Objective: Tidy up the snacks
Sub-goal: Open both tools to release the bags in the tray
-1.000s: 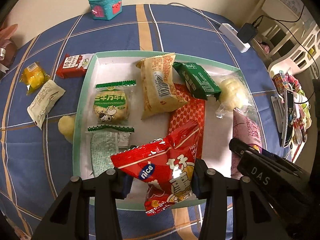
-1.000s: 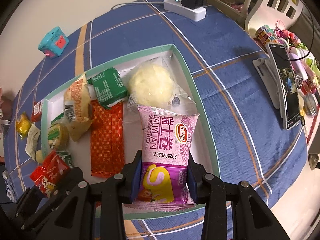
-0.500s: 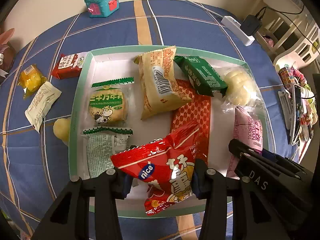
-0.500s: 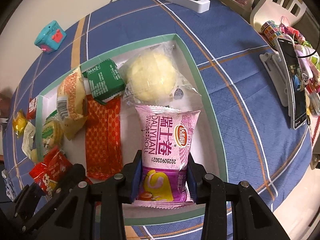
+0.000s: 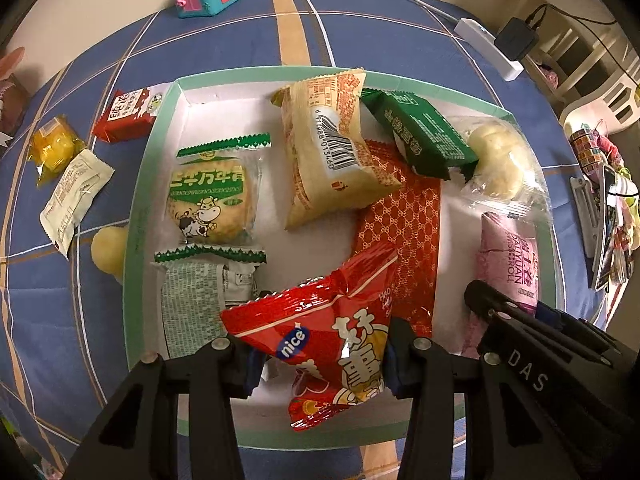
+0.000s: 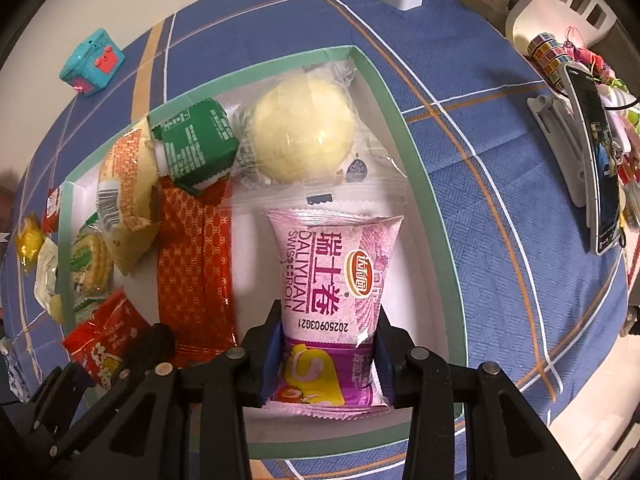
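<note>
Left gripper [image 5: 320,354] clamped on red snack bag [image 5: 320,336], over near edge of tray [image 5: 138,216]. Right gripper [image 6: 327,354] jaws opening, pink roll packet [image 6: 332,280] between them, inside tray.

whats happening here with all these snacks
A person is sorting snacks into a green-rimmed tray with two handheld grippers. The left gripper holds a red snack bag over the tray. The right gripper has a pink swiss roll pack between its jaws, which are opening. A few snacks lie outside on the blue tablecloth.
</note>
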A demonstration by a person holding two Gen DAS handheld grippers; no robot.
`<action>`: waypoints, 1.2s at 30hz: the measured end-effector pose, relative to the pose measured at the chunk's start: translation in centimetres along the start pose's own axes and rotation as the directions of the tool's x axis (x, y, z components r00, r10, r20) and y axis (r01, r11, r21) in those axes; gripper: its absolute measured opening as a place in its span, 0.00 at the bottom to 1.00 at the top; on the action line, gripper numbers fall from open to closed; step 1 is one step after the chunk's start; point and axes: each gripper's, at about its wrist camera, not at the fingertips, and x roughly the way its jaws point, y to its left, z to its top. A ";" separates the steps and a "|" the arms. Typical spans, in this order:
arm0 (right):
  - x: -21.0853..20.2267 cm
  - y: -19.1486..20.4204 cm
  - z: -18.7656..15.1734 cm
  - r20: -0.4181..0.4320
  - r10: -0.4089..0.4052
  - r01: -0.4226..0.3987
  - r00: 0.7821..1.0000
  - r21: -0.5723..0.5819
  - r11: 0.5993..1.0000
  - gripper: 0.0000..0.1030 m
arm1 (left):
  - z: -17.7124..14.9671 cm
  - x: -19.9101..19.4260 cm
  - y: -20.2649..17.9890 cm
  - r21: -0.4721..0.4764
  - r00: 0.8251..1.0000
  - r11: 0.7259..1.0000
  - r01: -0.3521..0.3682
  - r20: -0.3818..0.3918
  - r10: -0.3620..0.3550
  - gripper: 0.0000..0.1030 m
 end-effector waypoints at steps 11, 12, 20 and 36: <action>-1.2 -0.2 0.3 0.026 -0.006 0.006 1.000 -0.002 1.000 0.51 | 0.3 -0.6 1.3 -0.032 0.999 0.999 0.032 0.006 -0.032 0.53; -1.5 -0.2 0.3 0.031 -0.004 0.004 1.000 -0.004 1.000 0.51 | 0.3 -0.8 1.4 -0.034 0.999 0.999 0.037 0.008 -0.037 0.53; -3.6 0.1 0.7 0.073 0.007 -0.007 0.997 -0.009 1.000 0.51 | 0.4 -2.4 2.1 -0.028 0.999 0.999 0.030 0.040 -0.029 0.60; -3.4 0.2 0.3 0.083 -0.009 0.010 0.996 -0.018 1.000 0.70 | 0.4 -4.2 2.2 -0.045 0.994 0.997 -0.068 0.079 0.072 0.76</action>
